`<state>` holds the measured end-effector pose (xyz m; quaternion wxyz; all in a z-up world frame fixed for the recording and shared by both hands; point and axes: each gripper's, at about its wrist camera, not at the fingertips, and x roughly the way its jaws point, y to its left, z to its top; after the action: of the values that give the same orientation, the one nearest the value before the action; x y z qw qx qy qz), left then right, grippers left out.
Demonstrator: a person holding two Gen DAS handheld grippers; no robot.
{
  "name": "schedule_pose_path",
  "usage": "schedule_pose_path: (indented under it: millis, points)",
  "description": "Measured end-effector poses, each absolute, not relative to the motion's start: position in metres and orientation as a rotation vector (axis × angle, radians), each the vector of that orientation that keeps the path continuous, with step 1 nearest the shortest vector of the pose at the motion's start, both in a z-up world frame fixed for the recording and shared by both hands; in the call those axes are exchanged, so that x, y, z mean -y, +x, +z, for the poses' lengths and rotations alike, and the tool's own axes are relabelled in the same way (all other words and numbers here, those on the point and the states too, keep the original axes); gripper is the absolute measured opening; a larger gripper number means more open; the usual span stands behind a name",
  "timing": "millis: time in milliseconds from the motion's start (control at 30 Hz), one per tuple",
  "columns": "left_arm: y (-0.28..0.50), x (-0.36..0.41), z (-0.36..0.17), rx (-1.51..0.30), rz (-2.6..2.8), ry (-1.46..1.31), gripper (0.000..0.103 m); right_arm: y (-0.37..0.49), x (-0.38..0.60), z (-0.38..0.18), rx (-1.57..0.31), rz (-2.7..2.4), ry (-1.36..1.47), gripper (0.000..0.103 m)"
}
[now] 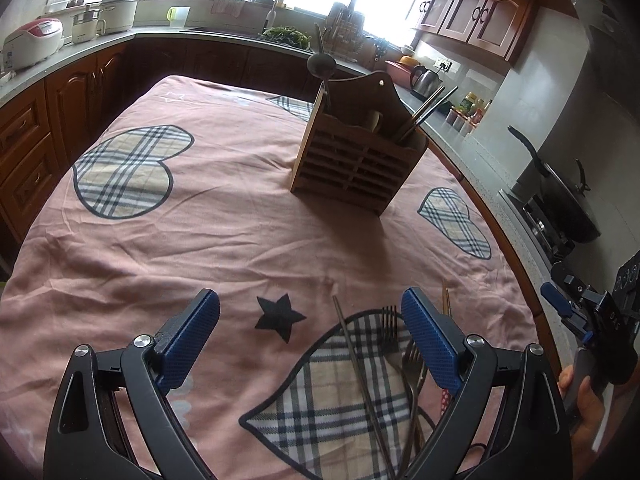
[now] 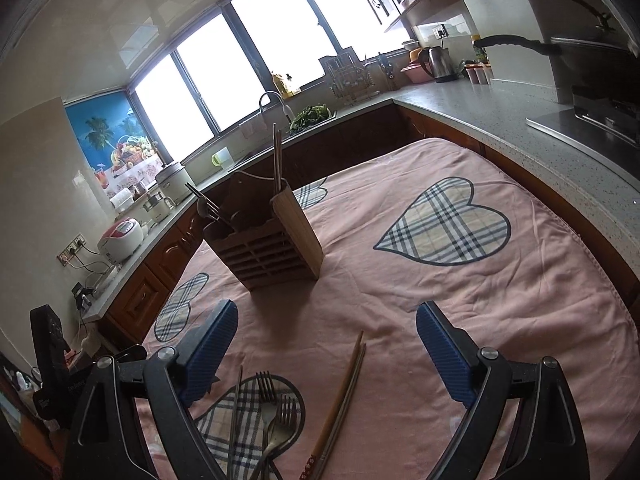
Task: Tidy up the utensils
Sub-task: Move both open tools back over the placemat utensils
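Some utensils are already stood in the wooden holder (image 2: 266, 236), while forks (image 2: 276, 412) and chopsticks (image 2: 340, 396) are left on the table (image 2: 500, 320), both claws, left claw (image 1: 310, 336) and right claw (image 2: 326, 348), held wide open and empty

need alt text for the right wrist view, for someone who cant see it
An open right gripper hovers over a pink tablecloth with plaid hearts, above loose forks and chopsticks lying near the camera. Beyond them stands a wooden utensil holder already holding some utensils, with a kitchen counter and bright windows behind.
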<state>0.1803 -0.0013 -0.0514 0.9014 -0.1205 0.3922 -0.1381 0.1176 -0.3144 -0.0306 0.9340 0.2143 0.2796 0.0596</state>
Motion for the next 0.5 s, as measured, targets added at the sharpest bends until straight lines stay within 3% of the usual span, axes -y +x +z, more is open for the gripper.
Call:
schedule_pose_path:
  millis: [500]
  points:
    - [0.175, 0.029, -0.087, -0.899, -0.313, -0.176, 0.094, 0.119, 0.302, -0.071, -0.691, 0.116, 0.383, 0.091]
